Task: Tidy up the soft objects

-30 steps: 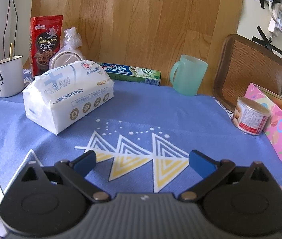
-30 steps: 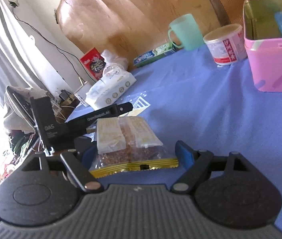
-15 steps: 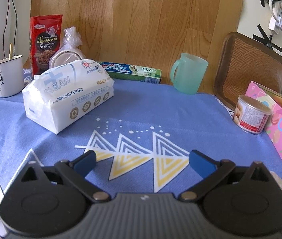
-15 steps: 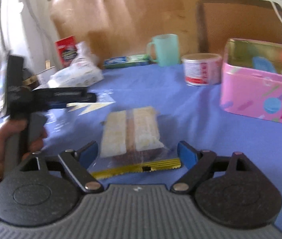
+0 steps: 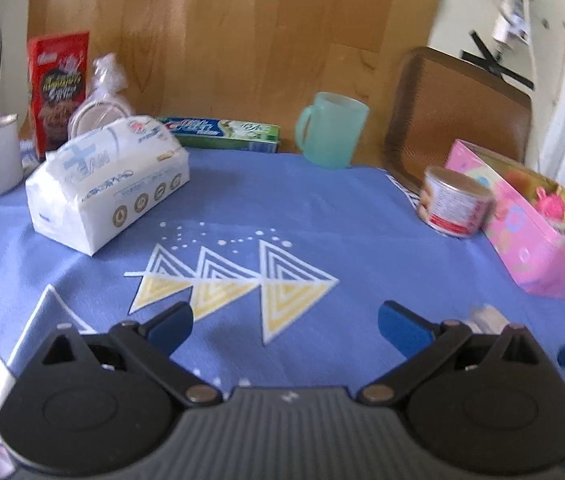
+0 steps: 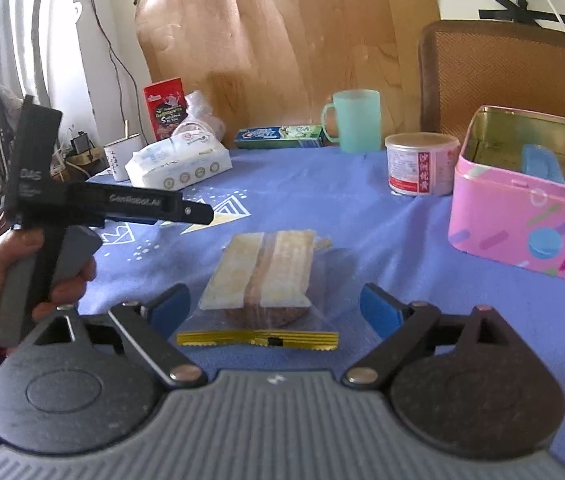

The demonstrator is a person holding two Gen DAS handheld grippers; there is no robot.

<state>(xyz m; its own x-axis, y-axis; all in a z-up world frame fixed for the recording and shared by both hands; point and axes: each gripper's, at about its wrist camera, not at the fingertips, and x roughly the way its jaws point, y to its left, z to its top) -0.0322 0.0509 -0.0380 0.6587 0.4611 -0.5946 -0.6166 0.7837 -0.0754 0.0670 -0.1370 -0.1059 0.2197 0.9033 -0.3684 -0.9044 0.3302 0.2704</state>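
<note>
Soft goods are what is being sorted: the largest is the white, pillowy plastic pack of tissues (image 5: 108,188) at the left of the left wrist view, lying on the blue patterned tablecloth (image 5: 322,208). Smaller is the clear crinkly bag of bread slices with a gold serrated seal (image 6: 262,280), flat on the cloth at lower centre of the right wrist view. It lies between the fingers of the right gripper (image 6: 276,306), whose jaws have just been opening and press on nothing. The left gripper (image 5: 284,322) is spread wide over bare cloth. This looks like a release or a re-grip. Next, the pink rigid biscuit tin (image 6: 522,216) at right seems the likely destination; the bag would need a gentle squeeze.
</note>
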